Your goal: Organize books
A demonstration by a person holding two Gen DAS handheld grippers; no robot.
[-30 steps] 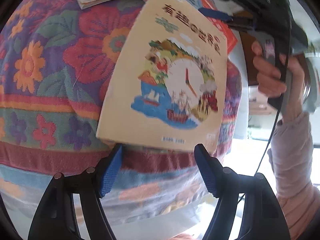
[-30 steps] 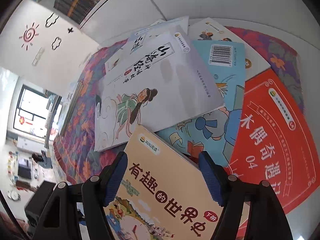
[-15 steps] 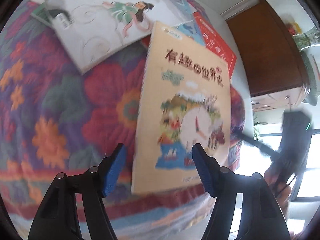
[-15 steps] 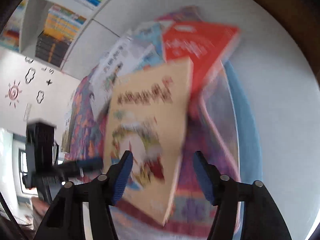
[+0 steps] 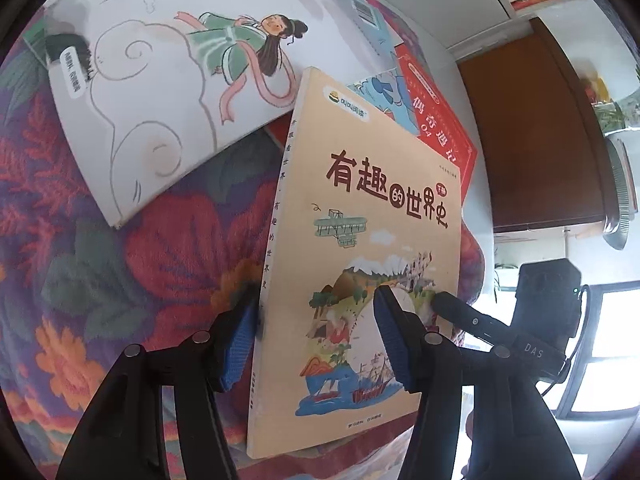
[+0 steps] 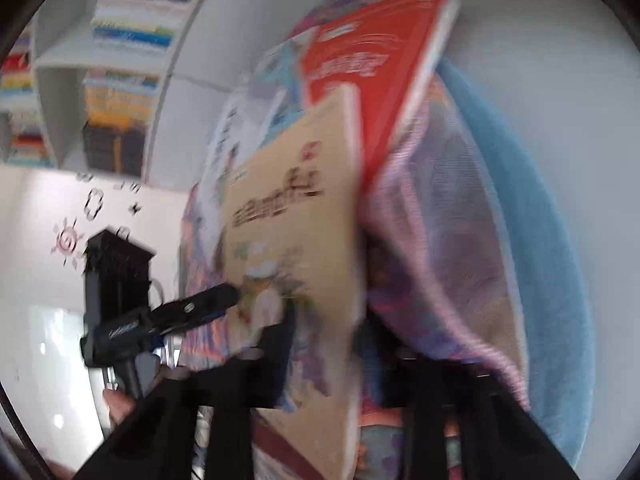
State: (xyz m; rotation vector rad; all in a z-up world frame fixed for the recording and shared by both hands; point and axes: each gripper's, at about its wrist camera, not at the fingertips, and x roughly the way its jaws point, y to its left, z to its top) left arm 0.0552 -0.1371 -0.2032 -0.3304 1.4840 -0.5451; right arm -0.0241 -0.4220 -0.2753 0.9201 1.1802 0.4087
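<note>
One big floral cloth (image 5: pixel 120 240) fills your left view, and every book lies on it. Largest of them is the white book (image 5: pixel 168 92) with the girl in a green robe, lying flat at the top left. Next down in size comes the tan book (image 5: pixel 360 220), the one with the biplane and the clock on its cover. It sits right of centre with its spine facing left, and its upper corner overlaps the white book's lower edge. Behind its top right corner pokes the red book (image 5: pixel 444 128), and a sliver of a blue book (image 5: pixel 384 92) shows between the red and the white.

Now your claws. Your left gripper (image 5: pixel 316 304) is over the tan book's lower half and its jaws are closing. The left pad is down beside the spine and the right pad is above the cover, so the spine edge sits between them, but neither pad is pinching it yet; call that one released. Your right gripper (image 6: pixel 326 340) comes in from the opposite side, one black finger lying on the cover at the book's right edge. Its jaws are closing too, with that edge between them. The right view is badly smeared, though, so whether it has clamped onto the book I cannot tell.
</note>
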